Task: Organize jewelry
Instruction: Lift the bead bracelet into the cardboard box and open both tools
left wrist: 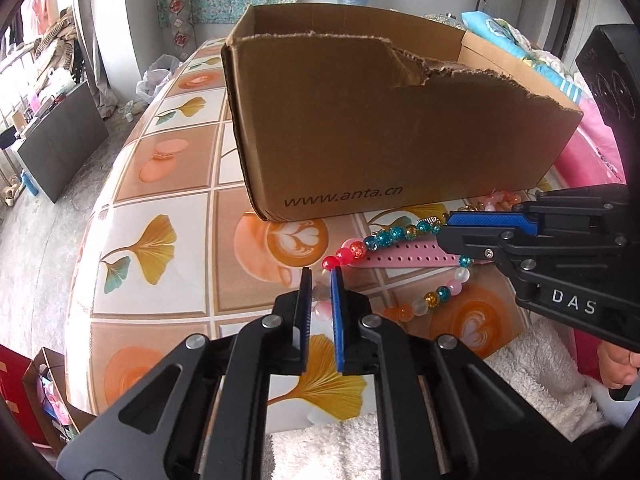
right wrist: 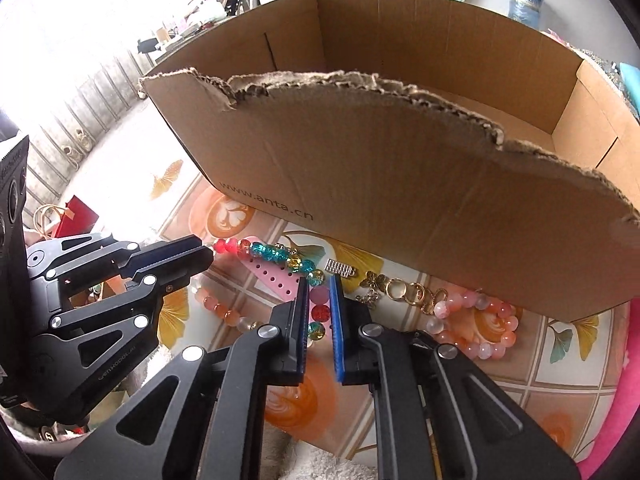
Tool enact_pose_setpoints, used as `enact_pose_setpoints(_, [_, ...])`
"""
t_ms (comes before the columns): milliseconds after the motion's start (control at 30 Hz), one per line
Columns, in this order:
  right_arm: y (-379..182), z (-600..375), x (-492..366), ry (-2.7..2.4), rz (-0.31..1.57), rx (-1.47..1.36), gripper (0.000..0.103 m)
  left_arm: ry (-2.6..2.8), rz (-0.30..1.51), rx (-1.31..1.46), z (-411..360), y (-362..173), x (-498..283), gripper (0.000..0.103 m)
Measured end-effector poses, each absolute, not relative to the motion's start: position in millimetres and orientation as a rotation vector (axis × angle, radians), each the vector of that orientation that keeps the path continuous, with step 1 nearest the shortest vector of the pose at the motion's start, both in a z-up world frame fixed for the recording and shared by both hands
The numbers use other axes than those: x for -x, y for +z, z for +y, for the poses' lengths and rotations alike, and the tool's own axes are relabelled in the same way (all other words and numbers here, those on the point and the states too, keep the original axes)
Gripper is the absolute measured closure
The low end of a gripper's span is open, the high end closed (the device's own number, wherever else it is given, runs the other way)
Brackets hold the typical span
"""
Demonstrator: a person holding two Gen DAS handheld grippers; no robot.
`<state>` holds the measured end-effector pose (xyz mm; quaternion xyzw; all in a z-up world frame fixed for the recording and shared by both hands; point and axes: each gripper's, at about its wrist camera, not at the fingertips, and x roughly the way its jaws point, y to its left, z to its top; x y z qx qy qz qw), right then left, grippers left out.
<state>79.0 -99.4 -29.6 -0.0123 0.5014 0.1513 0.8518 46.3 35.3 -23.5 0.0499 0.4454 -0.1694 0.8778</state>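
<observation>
Patterned desk [left wrist: 168,216] is carrying the bead strand [right wrist: 280,256] before the torn box [left wrist: 360,128], left tool [left wrist: 320,284] and right tool [right wrist: 320,292] both clenching it, so they should be lifting together, evenly.

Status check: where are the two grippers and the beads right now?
Left hand-held gripper and right hand-held gripper both shut on the multicoloured glass-bead bracelet. It lies across the pink perforated strap. Torn brown cardboard box stands close behind.

Beaded bracelet [left wrist: 394,236]: red, teal, amber, pink, white beads. Strap [left wrist: 404,258]: pink, perforated. Box [left wrist: 380,128]: brown cardboard, black lettering. Surface [left wrist: 168,200]: tiled print, gold leaves, orange latte cups. Second bracelet [right wrist: 486,326]: peach, white.
</observation>
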Motion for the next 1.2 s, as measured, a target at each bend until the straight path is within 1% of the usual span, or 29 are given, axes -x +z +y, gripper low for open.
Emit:
enact_pose_setpoints(233, [-2.2,-112.8,-60.6,0.369,0.997,-0.020,0.093,-0.403,0.861,-0.052,44.5,15.4,-25.8,0.095])
enact_pose_setpoints(333, [20.4,-122.0,-50.0,0.400,0.956,-0.060,0.093,-0.435,0.804,-0.035,48.3,46.8,-20.9,0.095])
enact_pose_setpoints(433, [55.0,-128.0,-49.1,0.434,0.887,-0.080,0.093,-0.490,0.727,-0.011,50.0,86.4,-23.2,0.095])
enact_pose_setpoints(567, [92.8,-135.1,-69.4,0.465,0.815,-0.102,0.093,-0.524,0.632,-0.036,42.0,131.3,-45.1,0.095])
enact_pose_setpoints(667, [107.0,-144.9,-108.6,0.492,0.848,-0.148,0.093,-0.530,0.624,-0.059,28.9,143.7,-79.0,0.095])
enact_pose_setpoints(767, [93.5,-147.3,-166.6,0.490,0.953,-0.205,0.093,-0.524,0.688,-0.076,8.3,138.2,-125.9,0.095])
enact_pose_setpoints(933, [37.2,-135.2,-254.5,0.484,1.191,-0.313,0.093,-0.449,0.878,-0.148,-12.7,99.4,-207.3,0.095])
enact_pose_setpoints(1033, [10.6,-127.7,-294.4,0.445,1.278,-0.345,0.093,-0.415,0.936,-0.193,-19.0,81.6,-234.4,0.095])
enact_pose_setpoints(1133, [-9.0,-129.7,-327.2,0.407,1.323,-0.372,0.092,-0.374,0.949,-0.220,-20.8,74.5,-244.6,0.094])
enact_pose_setpoints(1167, [-12.0,-132.4,-332.1,0.396,1.322,-0.388,0.092,-0.365,0.947,-0.212,-18.7,74.4,-245.0,0.089])
enact_pose_setpoints(1200, [-13.5,-135.1,-335.7,0.397,1.317,-0.400,0.091,-0.361,0.941,-0.199,-16.4,75.5,-244.0,0.078])
